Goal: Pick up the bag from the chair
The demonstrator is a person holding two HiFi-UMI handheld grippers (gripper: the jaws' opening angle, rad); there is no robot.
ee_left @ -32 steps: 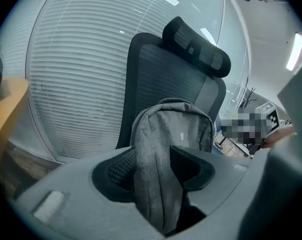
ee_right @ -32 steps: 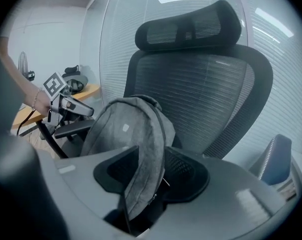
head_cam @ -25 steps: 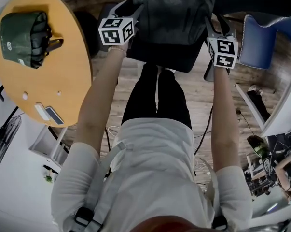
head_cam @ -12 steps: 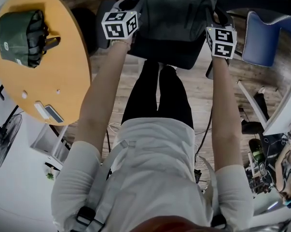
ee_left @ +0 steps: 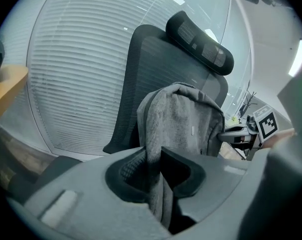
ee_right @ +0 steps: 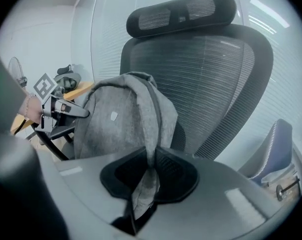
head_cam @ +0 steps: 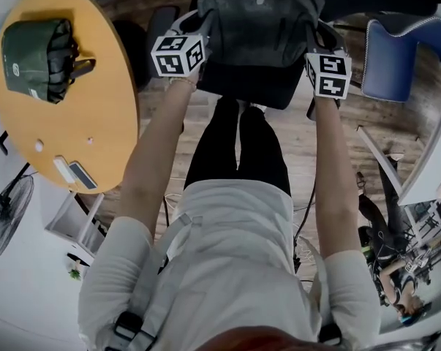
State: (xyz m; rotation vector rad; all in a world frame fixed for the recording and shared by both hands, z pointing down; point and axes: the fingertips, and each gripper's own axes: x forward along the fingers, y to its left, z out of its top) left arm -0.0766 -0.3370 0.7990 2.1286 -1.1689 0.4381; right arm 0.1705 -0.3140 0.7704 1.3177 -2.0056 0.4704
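Chair (head_cam: 243,88) bears bag (head_cam: 258,22) (contents unseen).

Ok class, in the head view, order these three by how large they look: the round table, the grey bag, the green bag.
1. round table, clearly largest
2. grey bag, though the picture's top edge cuts it off
3. green bag, smallest

This looks like an office. A black mesh high-backed desk chair (ee_right: 211,69) stands before white slatted window blinds (ee_left: 75,84).

Round orange table (head_cam: 110,115), plank floor (head_cam: 308,148), blue armchair (head_cam: 397,58), standing fan (head_cam: 4,215), slatted window blinds (ee_left: 75,74).
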